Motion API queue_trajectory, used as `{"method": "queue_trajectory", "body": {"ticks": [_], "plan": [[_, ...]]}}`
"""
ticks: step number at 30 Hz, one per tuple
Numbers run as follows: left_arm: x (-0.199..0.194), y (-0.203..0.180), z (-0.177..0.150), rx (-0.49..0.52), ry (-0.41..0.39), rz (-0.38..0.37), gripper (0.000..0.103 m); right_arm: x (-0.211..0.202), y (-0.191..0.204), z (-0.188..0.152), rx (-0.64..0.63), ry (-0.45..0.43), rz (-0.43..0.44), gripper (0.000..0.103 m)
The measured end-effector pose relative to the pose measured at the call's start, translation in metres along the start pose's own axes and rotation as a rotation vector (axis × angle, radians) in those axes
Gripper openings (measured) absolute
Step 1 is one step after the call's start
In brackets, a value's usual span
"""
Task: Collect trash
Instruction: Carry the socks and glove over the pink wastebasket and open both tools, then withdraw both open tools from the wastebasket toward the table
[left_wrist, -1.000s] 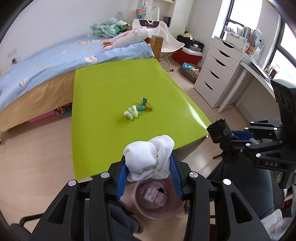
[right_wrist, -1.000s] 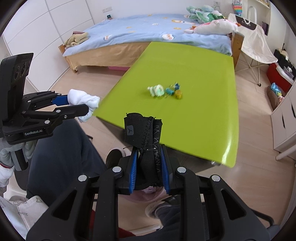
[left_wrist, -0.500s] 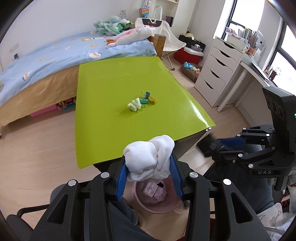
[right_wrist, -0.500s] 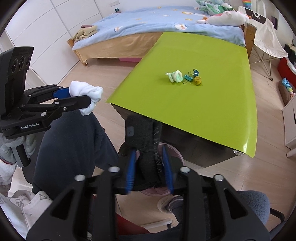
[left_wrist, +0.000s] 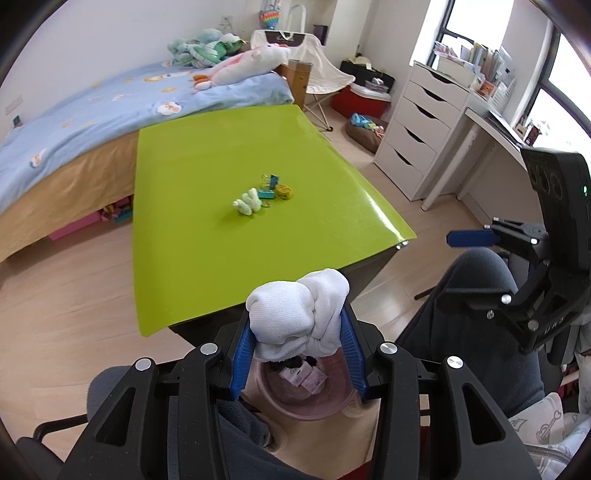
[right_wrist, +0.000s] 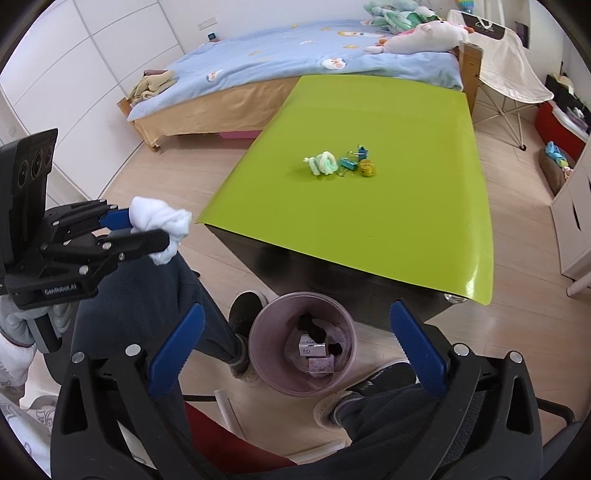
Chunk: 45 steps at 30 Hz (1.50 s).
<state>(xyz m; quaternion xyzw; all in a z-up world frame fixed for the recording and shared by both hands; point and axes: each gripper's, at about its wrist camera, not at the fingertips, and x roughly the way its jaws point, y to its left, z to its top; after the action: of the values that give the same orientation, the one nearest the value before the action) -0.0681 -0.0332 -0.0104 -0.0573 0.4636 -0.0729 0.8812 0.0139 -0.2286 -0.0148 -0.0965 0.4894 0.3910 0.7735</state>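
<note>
Fingers of my left gripper (left_wrist: 298, 334) pinch a balled white cloth (left_wrist: 298, 314), the blue pads pressed into its sides; seen from the right wrist, that same gripper (right_wrist: 155, 232) holds the bundle to the left of the pink wastebasket (right_wrist: 258, 354) and higher, over my dark trouser leg (right_wrist: 147, 295), not over the basket's mouth. From the left wrist, part of the wastebasket (left_wrist: 291, 402) shows directly beneath the cloth, with small pinkish cartons (left_wrist: 303, 376) lying inside it. My right gripper (right_wrist: 295, 350) has just been opening, and its blue pads (right_wrist: 177, 350) now stand spread wide on either side of the wastebasket with nothing between them; inside the basket a black item (right_wrist: 312, 326) rests on the cartons (right_wrist: 314, 354). The wastebasket stands on the wooden floor (right_wrist: 369, 343), just in front of the near edge of the lime-green table (right_wrist: 369, 214) and between my two shoes (right_wrist: 243, 306). Beyond the basket, near the middle of the table, lie a pale green coil (right_wrist: 322, 164), a teal binder clip (right_wrist: 347, 162) and a yellow roll (right_wrist: 366, 168), close together and well apart from the basket.
</note>
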Motion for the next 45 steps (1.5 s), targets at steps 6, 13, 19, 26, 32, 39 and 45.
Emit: {"method": "queue_trajectory", "body": {"ticks": [6, 13, 19, 26, 32, 39, 45], "plan": [[0.004, -0.012, 0.0, 0.032, 0.016, -0.024, 0.043, -0.01, -0.008, -0.002, 0.019, -0.02, -0.019, 0.099], [0.006, -0.022, 0.001, 0.073, 0.029, -0.048, 0.045, -0.015, -0.015, -0.003, 0.038, -0.03, -0.026, 0.099], [0.012, -0.029, 0.001, 0.097, 0.059, -0.08, 0.057, -0.017, -0.017, -0.004, 0.045, -0.035, -0.026, 0.099], [0.018, -0.025, 0.002, 0.06, 0.069, -0.085, 0.085, -0.019, -0.02, -0.006, 0.055, -0.038, -0.023, 0.099], [0.018, -0.014, 0.002, 0.015, 0.066, -0.055, 0.086, -0.017, -0.02, -0.005, 0.058, -0.035, -0.019, 0.1], [0.02, -0.002, 0.001, -0.034, 0.074, -0.024, 0.086, -0.016, -0.018, -0.004, 0.057, -0.035, -0.017, 0.1], [0.02, 0.003, 0.003, -0.055, 0.072, -0.036, 0.086, -0.014, -0.016, 0.001, 0.057, -0.04, -0.012, 0.1]]}}
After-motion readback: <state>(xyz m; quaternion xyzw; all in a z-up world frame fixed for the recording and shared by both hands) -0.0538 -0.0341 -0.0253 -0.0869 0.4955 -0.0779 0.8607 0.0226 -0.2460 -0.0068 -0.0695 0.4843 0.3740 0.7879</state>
